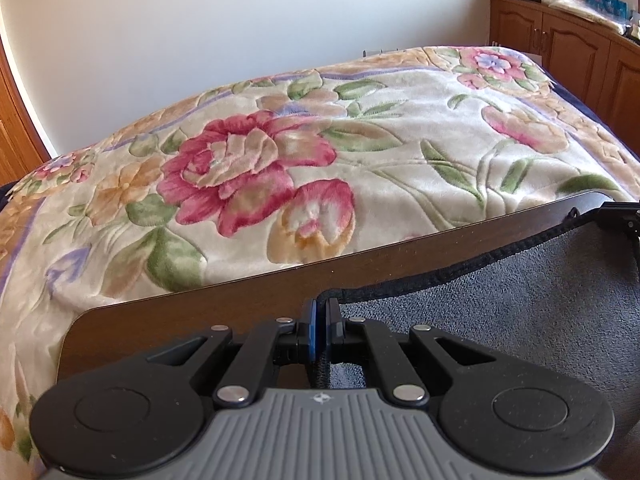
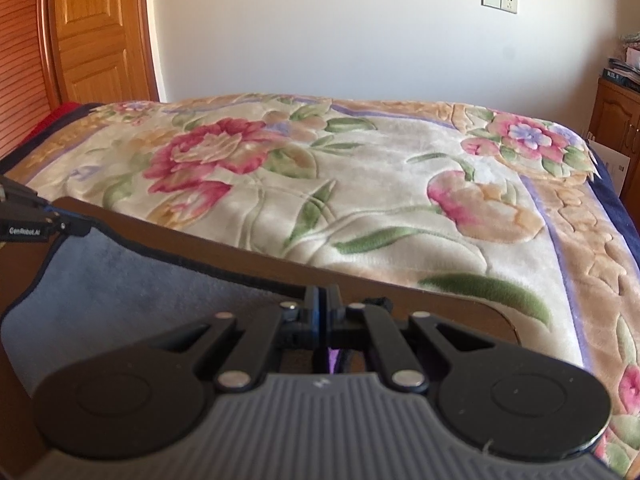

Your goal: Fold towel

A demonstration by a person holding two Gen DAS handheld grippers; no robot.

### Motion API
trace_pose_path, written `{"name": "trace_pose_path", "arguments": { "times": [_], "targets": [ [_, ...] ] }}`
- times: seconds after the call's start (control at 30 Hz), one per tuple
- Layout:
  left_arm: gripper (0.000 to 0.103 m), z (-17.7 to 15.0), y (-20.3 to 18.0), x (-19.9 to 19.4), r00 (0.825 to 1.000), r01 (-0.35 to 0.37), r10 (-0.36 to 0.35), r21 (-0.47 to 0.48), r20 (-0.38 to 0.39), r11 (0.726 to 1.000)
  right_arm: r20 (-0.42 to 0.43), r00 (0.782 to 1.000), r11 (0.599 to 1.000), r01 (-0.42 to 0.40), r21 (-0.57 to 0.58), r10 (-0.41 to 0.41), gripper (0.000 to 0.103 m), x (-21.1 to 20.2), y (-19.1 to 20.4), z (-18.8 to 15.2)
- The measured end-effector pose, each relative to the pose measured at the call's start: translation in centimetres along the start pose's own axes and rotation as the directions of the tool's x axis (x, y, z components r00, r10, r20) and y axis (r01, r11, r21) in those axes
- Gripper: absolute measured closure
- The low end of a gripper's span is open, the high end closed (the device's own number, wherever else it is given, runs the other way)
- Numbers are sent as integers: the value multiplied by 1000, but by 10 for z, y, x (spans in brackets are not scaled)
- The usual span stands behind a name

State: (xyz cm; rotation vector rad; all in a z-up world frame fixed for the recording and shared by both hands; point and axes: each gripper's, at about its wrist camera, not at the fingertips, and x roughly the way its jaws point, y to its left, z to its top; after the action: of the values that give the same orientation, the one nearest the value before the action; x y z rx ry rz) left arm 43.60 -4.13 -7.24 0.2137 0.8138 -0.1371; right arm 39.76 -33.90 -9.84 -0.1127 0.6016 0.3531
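Left wrist | left hand-held gripper (image 1: 321, 312) clamps towel (image 1: 540, 304) hem | right hand-held gripper (image 2: 322, 300) likewise

Left gripper (image 1: 321, 312): matte black linkage arms, silver rivets at the pivots, two round black discs flanking a grey ribbed housing with a small star-like mark. Blue pad on one finger (image 1: 310, 320). Right gripper (image 2: 322, 300): same black arms, silver rivets, grey ribbed housing. White "GenRobot.AI" lettering on the left gripper's side.
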Motion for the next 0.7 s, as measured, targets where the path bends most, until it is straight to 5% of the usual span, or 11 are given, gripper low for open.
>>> {"name": "trace_pose_path", "arguments": {
  "times": [0.7],
  "targets": [
    [101,0,-3,22,1000,-6,6,-19,-14,1000,-26,1000,1000,-1,14,1,99,14,-7,-6]
  ]
}}
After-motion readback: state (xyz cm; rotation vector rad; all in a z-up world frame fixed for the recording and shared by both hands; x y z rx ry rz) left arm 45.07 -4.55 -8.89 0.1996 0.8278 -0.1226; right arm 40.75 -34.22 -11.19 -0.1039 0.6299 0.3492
